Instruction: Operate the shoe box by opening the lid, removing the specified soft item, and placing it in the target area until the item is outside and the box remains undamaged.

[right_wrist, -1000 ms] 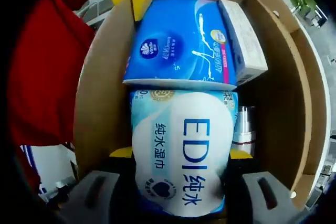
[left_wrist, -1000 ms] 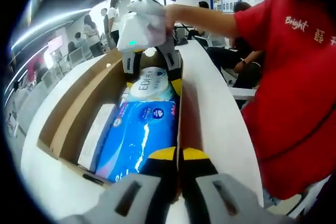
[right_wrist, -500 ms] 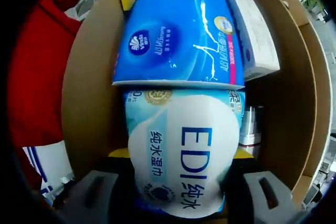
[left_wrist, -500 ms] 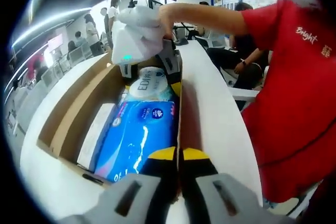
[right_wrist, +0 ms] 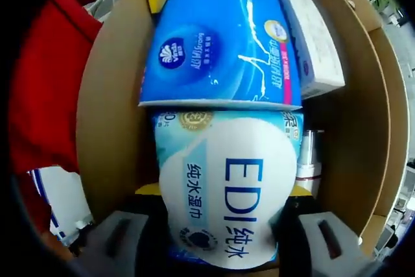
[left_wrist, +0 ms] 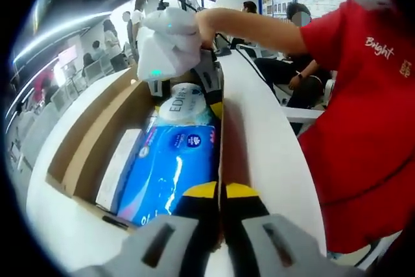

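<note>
The shoe box point(left_wrist: 97, 128) is sitting open on the white bench point(left_wrist: 259, 134), its lid already out of the way, so the step in hand is lifting out the soft item. In the right gripper view, the right hand-held gripper point(right_wrist: 220, 196) is reaching into the near end of the box, its jaws standing on either side of the white EDI wipes pack point(right_wrist: 224, 192) and apparently grasping it. That pack is lying inside the box, touching a blue tissue pack point(right_wrist: 220, 37) beyond it, with a white carton point(right_wrist: 311, 37) just beside. In the left gripper view, the left hand-held gripper point(left_wrist: 220, 192) is clenched on the box's side wall, steadying it. Next, I judge, the pack needs lifting straight up, clear of the walls.
</note>
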Demonstrator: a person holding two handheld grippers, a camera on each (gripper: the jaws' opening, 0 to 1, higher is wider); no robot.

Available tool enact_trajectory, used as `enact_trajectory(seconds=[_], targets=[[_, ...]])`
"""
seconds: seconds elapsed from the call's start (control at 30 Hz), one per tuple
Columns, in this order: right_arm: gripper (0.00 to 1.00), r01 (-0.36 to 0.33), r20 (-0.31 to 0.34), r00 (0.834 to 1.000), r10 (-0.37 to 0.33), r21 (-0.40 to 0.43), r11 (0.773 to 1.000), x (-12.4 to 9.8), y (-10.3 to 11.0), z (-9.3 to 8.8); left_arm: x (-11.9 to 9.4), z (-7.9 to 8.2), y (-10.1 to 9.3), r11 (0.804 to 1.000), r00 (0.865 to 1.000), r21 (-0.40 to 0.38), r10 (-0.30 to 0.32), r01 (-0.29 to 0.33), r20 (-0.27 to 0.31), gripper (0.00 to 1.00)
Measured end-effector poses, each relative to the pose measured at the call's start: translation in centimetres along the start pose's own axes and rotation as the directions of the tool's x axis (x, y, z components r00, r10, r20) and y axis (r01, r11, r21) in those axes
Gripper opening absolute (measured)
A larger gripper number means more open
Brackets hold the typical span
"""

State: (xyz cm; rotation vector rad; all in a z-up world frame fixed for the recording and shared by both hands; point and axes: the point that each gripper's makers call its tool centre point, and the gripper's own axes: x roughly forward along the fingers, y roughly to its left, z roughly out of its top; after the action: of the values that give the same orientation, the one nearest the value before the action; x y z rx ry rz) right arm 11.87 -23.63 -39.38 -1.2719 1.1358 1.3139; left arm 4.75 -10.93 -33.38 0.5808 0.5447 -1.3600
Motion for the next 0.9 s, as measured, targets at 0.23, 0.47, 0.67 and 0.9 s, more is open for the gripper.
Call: enact_trajectory(seconds=[0.23, 0.47, 0.67, 0.9], targets=[[0.65, -0.008, -0.001, 1.000, 0.008, 0.000, 1.000, 0.00, 0.08, -0.02, -0.04, 0.04, 0.25, 1.000, 1.000, -0.006, 0.026, -0.026, 0.014, 0.02], [0.65, -0.002, -0.063, 0.998, 0.003, 0.013, 1.000, 0.15, -0.05, -0.05, 0.02, 0.01, 0.29, 0.999, 0.999, 0.009, 0.032, -0.032, 0.021, 0.02], [0.67, -0.006, -0.061, 0.998, 0.007, 0.012, 1.000, 0.13, -0.03, -0.22, 0.10, -0.02, 0.29, 1.000, 1.000, -0.005, 0.004, -0.004, 0.004, 0.01], [0.67, 0.001, -0.052, 0.999, -0.001, 0.013, 1.000, 0.10, 0.06, -0.25, 0.14, -0.01, 0.38, 0.999, 1.000, -0.041, -0.017, 0.017, -0.008, 0.01]])
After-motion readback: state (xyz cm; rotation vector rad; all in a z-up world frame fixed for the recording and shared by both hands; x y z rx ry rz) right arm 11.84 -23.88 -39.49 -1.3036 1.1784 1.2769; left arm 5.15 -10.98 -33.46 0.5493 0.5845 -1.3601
